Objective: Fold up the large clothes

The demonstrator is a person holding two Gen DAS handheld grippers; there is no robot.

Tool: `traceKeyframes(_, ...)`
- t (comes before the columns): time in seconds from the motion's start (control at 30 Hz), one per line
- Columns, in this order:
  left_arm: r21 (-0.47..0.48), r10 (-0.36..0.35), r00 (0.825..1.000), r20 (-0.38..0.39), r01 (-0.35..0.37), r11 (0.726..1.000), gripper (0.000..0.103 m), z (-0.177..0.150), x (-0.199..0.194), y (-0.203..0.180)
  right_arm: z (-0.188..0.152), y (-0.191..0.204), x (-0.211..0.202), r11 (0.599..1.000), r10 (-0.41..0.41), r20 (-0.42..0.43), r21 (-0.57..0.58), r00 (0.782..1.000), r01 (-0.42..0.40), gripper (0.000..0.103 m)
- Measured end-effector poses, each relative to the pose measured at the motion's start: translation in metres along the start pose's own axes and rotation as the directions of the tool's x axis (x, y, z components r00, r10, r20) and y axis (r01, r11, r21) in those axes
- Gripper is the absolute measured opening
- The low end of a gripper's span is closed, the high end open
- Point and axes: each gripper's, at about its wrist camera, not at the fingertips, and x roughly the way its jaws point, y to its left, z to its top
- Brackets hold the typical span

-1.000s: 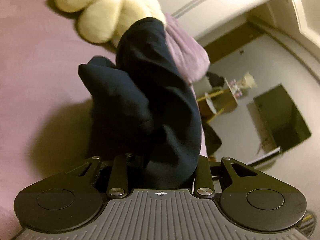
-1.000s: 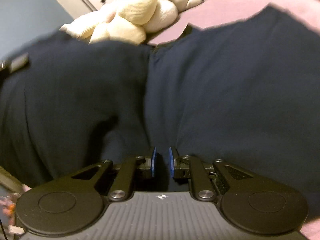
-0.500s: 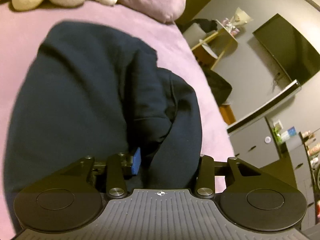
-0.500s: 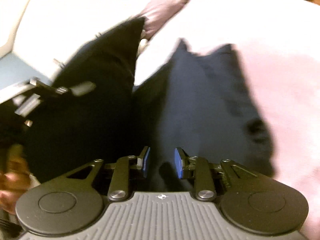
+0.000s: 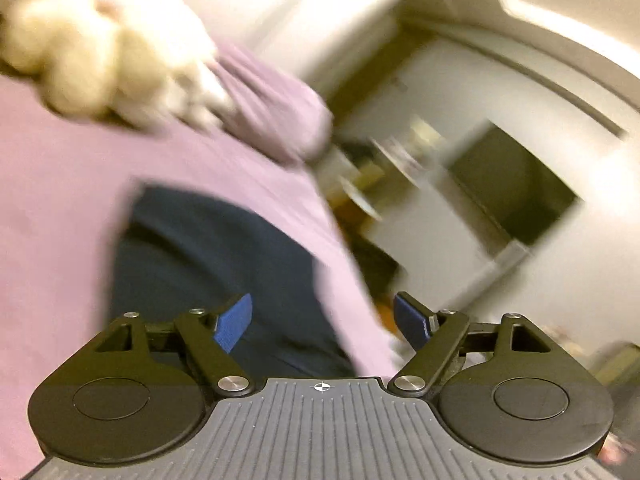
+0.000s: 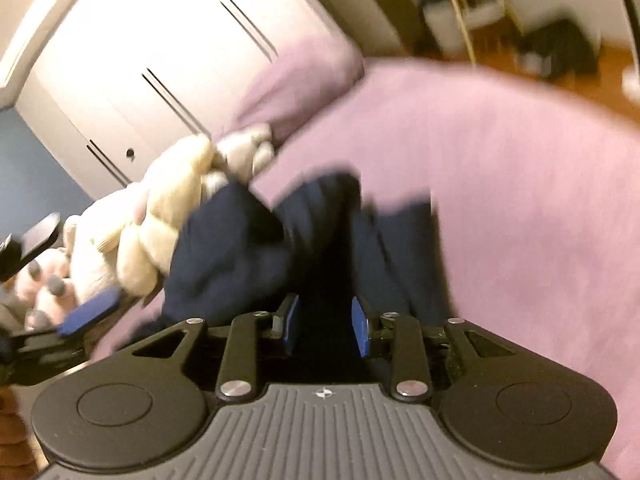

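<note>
A dark navy garment [image 5: 208, 256] lies on the pink bed sheet [image 5: 60, 184]. In the right wrist view it [image 6: 256, 248] lies crumpled in a heap against the plush toy. My left gripper [image 5: 323, 322] is wide open and empty, held above the garment's right edge near the bed's side. My right gripper [image 6: 325, 328] is open with the jaws partly apart, just above the near end of the garment, with dark cloth below the gap. The left gripper's blue pad [image 6: 90, 310] and the hand holding it show at the far left of the right wrist view. Both views are motion-blurred.
A cream plush toy [image 5: 80, 60] and a pink pillow [image 5: 276, 112] lie at the head of the bed. White wardrobe doors [image 6: 160, 60] stand behind. A dark screen [image 5: 516, 184] and shelves with clutter are beyond the bed's right edge.
Both grippers have let go of the garment and opened. It has dropped onto the bed. The left gripper has swung up and back; the right has pulled away from the cloth.
</note>
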Motion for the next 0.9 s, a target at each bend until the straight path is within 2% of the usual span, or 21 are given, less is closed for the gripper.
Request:
traceKeyframes(0.03,-0.01,0.068,0.997,0.028,-0.067,0.998,0.083,0.003,-0.004,0.014,0.004,0.01,-0.007,0.999,-0.004,0.037,-0.042,0.999,0.006,0.03)
traceKeyframes(0.1,-0.055,0.21,0.977,0.038,-0.207,0.977,0.083,0.002,0.004,0.041,0.013,0.034,-0.014,0.992,0.02,0.084,-0.125,0.996,-0.01,0.034)
traceKeyframes(0.17,-0.124,0.267,0.964,-0.014,-0.267,0.956,0.081,-0.006,0.025,0.061,0.019,0.055,-0.01,0.982,0.074,0.076,-0.178,0.994,-0.06,0.034)
traceKeyframes(0.23,-0.173,0.268,0.962,-0.049,-0.273,0.946,0.081,-0.015,0.036,0.075,0.02,0.074,0.0,0.968,0.108,0.051,-0.233,0.993,-0.093,0.034)
traceKeyframes(0.37,-0.227,0.293,0.954,-0.067,-0.301,0.926,0.083,-0.033,0.067,0.084,0.004,0.12,0.036,0.925,0.098,-0.005,-0.369,0.995,-0.093,0.034)
traceKeyframes(0.5,-0.285,0.299,0.954,-0.035,-0.297,0.912,0.084,-0.044,0.072,0.087,-0.007,0.143,0.046,0.894,0.105,-0.04,-0.435,0.994,-0.112,0.034)
traceKeyframes(0.6,-0.253,0.297,0.954,-0.032,-0.295,0.921,0.084,-0.043,0.085,0.077,-0.009,0.146,0.059,0.885,0.084,-0.045,-0.455,0.995,-0.096,0.034)
traceKeyframes(0.73,-0.153,0.32,0.947,-0.039,-0.322,0.934,0.085,-0.04,0.105,0.058,-0.012,0.124,0.092,0.904,-0.011,-0.042,-0.426,0.999,-0.008,0.033)
traceKeyframes(0.83,-0.038,0.336,0.941,-0.026,-0.337,0.941,0.085,-0.049,0.107,0.038,-0.017,0.087,0.105,0.933,-0.084,-0.046,-0.356,0.995,0.063,0.028)
traceKeyframes(0.9,0.017,0.343,0.939,-0.014,-0.342,0.939,0.088,-0.055,0.11,0.027,-0.026,0.065,0.102,0.926,-0.102,0.001,-0.364,0.995,0.095,0.028)
